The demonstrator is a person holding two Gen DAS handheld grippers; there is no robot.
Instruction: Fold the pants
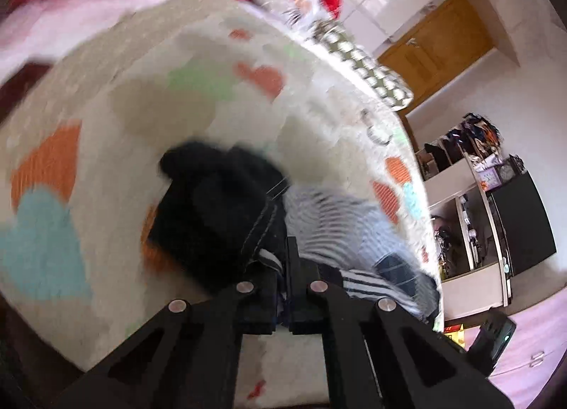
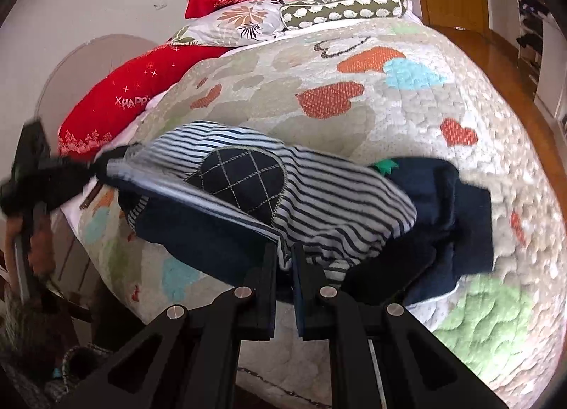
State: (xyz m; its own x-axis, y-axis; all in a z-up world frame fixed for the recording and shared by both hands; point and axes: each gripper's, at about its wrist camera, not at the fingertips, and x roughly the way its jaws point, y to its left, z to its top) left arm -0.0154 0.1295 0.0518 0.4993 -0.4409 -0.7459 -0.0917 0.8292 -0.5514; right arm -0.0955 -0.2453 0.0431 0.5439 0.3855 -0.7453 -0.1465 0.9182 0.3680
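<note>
Both tongs, left (image 1: 283,278) and right (image 2: 283,267), clenched on the pants (image 2: 319,203), stretched lengthwise between them above the bed (image 2: 389,107).

Left wrist view smeared by motion blur, quilt (image 1: 117,118) hearts soft-edged, pants (image 1: 219,203) hem hidden between tool fingers, shelf (image 1: 471,175) clutter too small to identify

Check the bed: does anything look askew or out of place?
The striped pants with a navy checked patch hang bunched and uneven between the right gripper and left gripper, their navy legs crumpled on the heart-print quilt. Nothing is damaged.
</note>
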